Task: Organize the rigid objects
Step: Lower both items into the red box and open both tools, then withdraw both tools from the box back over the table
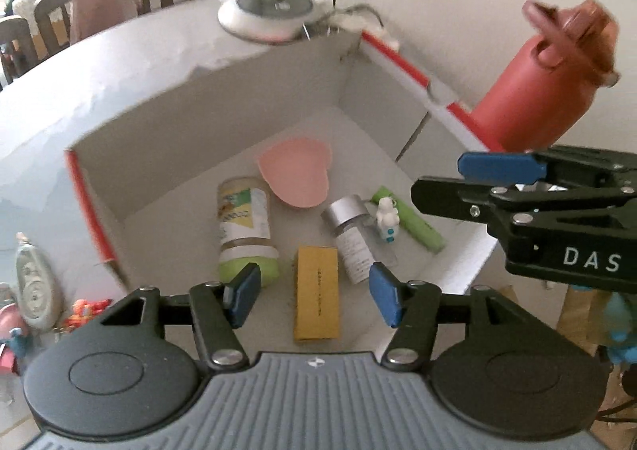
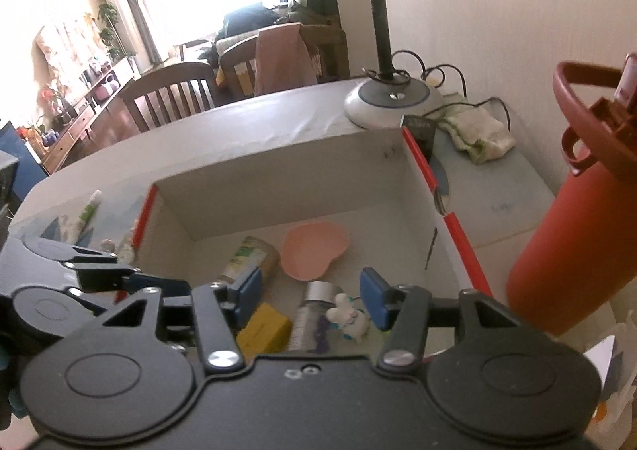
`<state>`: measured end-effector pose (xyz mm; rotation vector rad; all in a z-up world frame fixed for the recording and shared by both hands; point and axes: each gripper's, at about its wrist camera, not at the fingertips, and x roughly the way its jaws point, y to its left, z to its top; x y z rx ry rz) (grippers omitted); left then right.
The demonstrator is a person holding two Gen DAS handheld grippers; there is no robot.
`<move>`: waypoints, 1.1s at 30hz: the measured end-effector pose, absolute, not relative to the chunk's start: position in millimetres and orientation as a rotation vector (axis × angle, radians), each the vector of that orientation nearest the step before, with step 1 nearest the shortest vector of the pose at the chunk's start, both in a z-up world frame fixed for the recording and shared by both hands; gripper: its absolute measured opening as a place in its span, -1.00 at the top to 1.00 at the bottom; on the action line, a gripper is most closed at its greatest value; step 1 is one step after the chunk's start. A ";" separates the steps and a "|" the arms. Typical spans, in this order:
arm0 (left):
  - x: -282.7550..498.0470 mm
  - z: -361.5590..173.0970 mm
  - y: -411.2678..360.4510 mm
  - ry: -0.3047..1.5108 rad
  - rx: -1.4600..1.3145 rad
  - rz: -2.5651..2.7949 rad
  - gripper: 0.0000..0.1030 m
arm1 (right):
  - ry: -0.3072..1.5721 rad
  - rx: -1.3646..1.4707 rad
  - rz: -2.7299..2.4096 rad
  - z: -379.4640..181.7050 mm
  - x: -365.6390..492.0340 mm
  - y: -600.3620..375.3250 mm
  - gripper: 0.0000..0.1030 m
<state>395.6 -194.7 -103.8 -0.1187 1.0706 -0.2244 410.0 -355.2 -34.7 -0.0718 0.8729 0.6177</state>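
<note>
Open white box (image 1: 254, 100) with red-trimmed rims on the surface (image 1: 79, 84), back wall near lamp base (image 1: 262, 12). Inside, lying on the floor: jar (image 1: 243, 225) at left, pink heart dish (image 1: 296, 175) toward the back, yellow carton (image 1: 316, 297) at front centre, silver-capped vial (image 1: 352, 235) beside it, small white figurine (image 1: 388, 221) touching the vial, green tube (image 1: 414, 223) along the right wall. Bare floor only at the back corners and along the left wall.

Left gripper (image 1: 314, 299) above the front rim, jaws spread, nothing between the pads; carton directly beneath the gap. Right gripper (image 2: 310, 299) likewise over the front of the box, jaws spread and empty, vial and figurine below. Both grippers close together, the right one's fingers crossing the box's right rim in the left view.

Red bottle (image 2: 573, 251) upright outside the right wall, just beside the rim. Small clutter on the surface left of the box: a tape dispenser (image 1: 34, 287) and an orange item (image 1: 87, 310). Cloth (image 2: 477, 131) behind the right corner.
</note>
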 end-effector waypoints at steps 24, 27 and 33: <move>254.3 -33.4 -52.8 0.859 -0.239 -0.072 -0.39 | 0.765 -0.110 0.739 2.5 291.6 -253.7 -0.71; 239.4 -34.2 -32.9 0.846 -0.245 -0.048 -0.46 | 0.773 -0.106 0.743 -2.0 280.4 -235.9 -0.76; 216.7 -38.0 8.1 0.831 -0.260 -0.004 -0.59 | 0.780 -0.120 0.753 -11.4 260.8 -202.3 -0.85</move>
